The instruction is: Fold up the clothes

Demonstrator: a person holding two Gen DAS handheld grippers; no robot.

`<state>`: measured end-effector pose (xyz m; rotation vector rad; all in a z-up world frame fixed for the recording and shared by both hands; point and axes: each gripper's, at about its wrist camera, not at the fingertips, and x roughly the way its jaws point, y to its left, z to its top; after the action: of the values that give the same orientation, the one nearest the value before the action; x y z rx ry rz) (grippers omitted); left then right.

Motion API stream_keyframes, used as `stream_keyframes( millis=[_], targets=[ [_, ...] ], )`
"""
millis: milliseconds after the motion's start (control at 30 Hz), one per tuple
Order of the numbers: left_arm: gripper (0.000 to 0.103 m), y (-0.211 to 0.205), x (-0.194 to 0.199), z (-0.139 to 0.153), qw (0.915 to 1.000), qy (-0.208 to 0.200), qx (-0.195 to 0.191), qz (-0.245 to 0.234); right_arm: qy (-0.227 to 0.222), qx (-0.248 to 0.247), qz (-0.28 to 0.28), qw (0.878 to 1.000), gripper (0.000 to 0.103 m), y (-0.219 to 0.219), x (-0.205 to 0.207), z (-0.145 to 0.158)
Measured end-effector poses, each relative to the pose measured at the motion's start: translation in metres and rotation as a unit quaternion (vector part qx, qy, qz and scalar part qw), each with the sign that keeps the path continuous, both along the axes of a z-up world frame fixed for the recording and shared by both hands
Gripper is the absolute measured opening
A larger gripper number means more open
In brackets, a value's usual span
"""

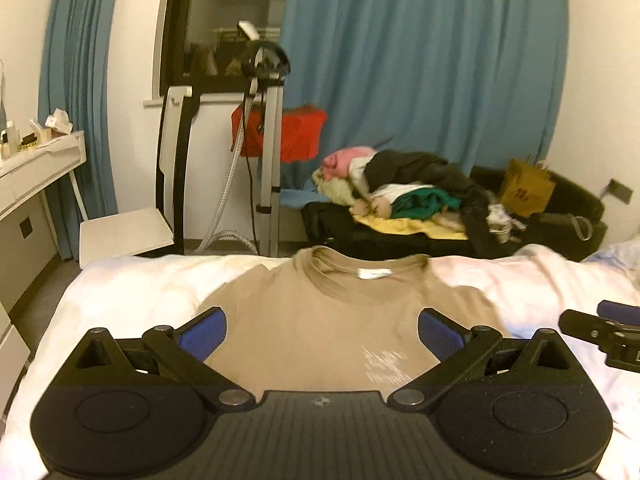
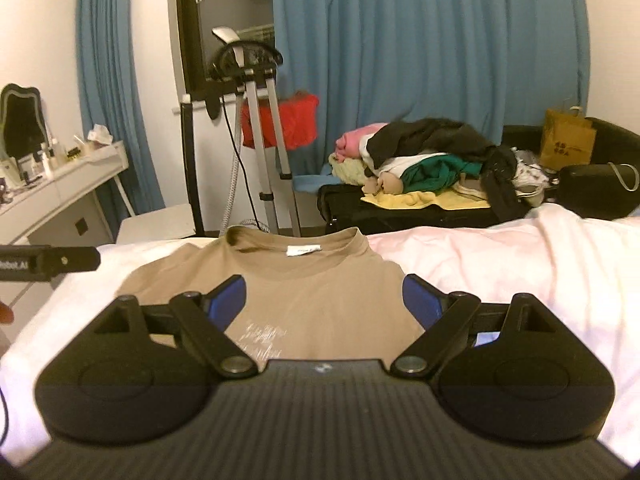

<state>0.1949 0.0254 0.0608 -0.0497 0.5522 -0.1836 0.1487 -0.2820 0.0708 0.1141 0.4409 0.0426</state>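
tan t-shirt (image 1: pixel 320 320) lies face-up on the bed (image 1: pixel 132 292), collar at the far edge, sleeves seemingly tucked in. left tool (image 1: pixel 322 330) and right tool (image 2: pixel 324 300) both spread wide, empty. pinch single layers at matching edges, keep seams aligned.

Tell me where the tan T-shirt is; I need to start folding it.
The tan T-shirt lies spread on the white bed, collar toward the far edge, straight ahead of both open grippers, with the clothes pile beyond it.
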Motion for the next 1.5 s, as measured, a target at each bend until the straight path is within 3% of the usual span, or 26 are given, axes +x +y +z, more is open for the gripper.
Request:
stream_keyframes(
  millis=[133, 333, 600, 767, 1000, 1067, 1133, 1200, 1267, 1333, 1400, 1433, 1500],
  targets=[
    [0.103, 0.02, -0.034, -0.01, 0.999, 0.019, -0.035, 0.018, 0.007, 0.04, -0.003, 0.999, 0.087, 0.002, -0.056, -0.001],
    [0.103, 0.051, -0.073, -0.028, 0.9935, 0.047, -0.092, 0.048, 0.017, 0.138, 0.0, 0.99, 0.086, 0.0, -0.105, -0.032],
    [0.1, 0.115, -0.009, -0.074, 0.9707, 0.071, -0.198, 0.116, 0.053, 0.149, 0.037, 0.987, 0.086, 0.018, -0.099, -0.094],
    [0.095, 0.151, 0.034, -0.103, 0.9505, 0.084, -0.256, 0.155, 0.061, 0.202, 0.032, 0.977, 0.086, 0.004, -0.071, -0.119],
    [0.086, 0.147, 0.124, -0.131, 0.9451, 0.085, -0.27, 0.163, 0.068, 0.252, -0.007, 0.965, 0.087, -0.021, -0.037, -0.16],
    [0.083, 0.143, 0.147, -0.135, 0.9461, 0.09, -0.263, 0.165, 0.071, 0.268, -0.008, 0.961, 0.089, -0.024, -0.027, -0.168],
    [0.071, 0.137, 0.165, -0.138, 0.9478, 0.093, -0.25, 0.175, 0.069, 0.275, -0.003, 0.959, 0.089, -0.023, -0.018, -0.174],
    [0.033, 0.128, 0.178, -0.136, 0.954, 0.094, -0.229, 0.169, 0.063, 0.268, 0.002, 0.961, 0.089, -0.019, -0.012, -0.178],
    [0.014, 0.112, 0.188, -0.129, 0.9665, 0.095, -0.183, 0.154, 0.058, 0.261, 0.004, 0.964, 0.088, -0.018, -0.008, -0.178],
    [0.009, 0.084, 0.185, -0.114, 0.9845, 0.069, -0.099, 0.128, 0.053, 0.256, 0.006, 0.965, 0.089, -0.016, -0.005, -0.178],
    [0.008, 0.047, 0.173, -0.1, 0.9959, 0.029, -0.01, 0.084, 0.048, 0.255, 0.006, 0.966, 0.088, -0.017, -0.004, -0.177],
    [0.008, 0.026, 0.166, -0.094, 0.9981, 0.011, 0.024, 0.056, 0.045, 0.255, 0.006, 0.966, 0.088, -0.018, -0.003, -0.177],
    [0.008, -0.013, 0.155, -0.09, 0.9984, -0.001, 0.057, -0.003, 0.042, 0.26, 0.002, 0.965, 0.087, -0.021, -0.002, -0.177]
  ],
)
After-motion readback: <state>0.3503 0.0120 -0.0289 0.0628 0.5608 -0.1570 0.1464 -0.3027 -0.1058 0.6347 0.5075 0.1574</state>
